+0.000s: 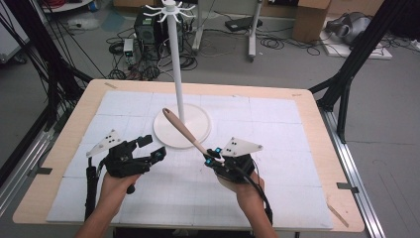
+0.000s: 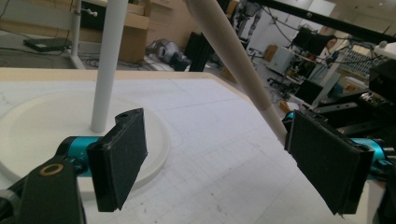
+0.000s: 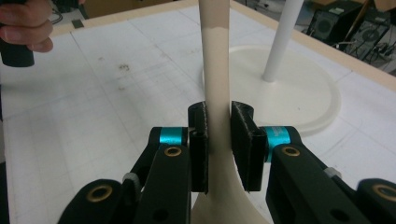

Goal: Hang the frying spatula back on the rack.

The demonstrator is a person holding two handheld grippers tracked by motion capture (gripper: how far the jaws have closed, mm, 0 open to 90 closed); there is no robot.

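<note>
Now the right tongs (image 1: 214, 157) grip a long-handled spoon (image 1: 181, 128), lifted above the tabletop's (image 1: 277, 198) middle.

They are closed on its neck near the bowl end, handle slanting up over the stand's round base (image 1: 198, 130) toward the pole (image 1: 176, 64). The left tongs (image 1: 151, 147) stand wide open, holding nothing, nearer the left edge. Judging from this, a narrow grip could let the spoon pivot, or its handle could knock the pole. No containers are present.

Even, soft overhead light; faint shadows on the white mat (image 1: 277, 124). Gripper views slightly soft close up; backgrounds blurred toward upper edges.
</note>
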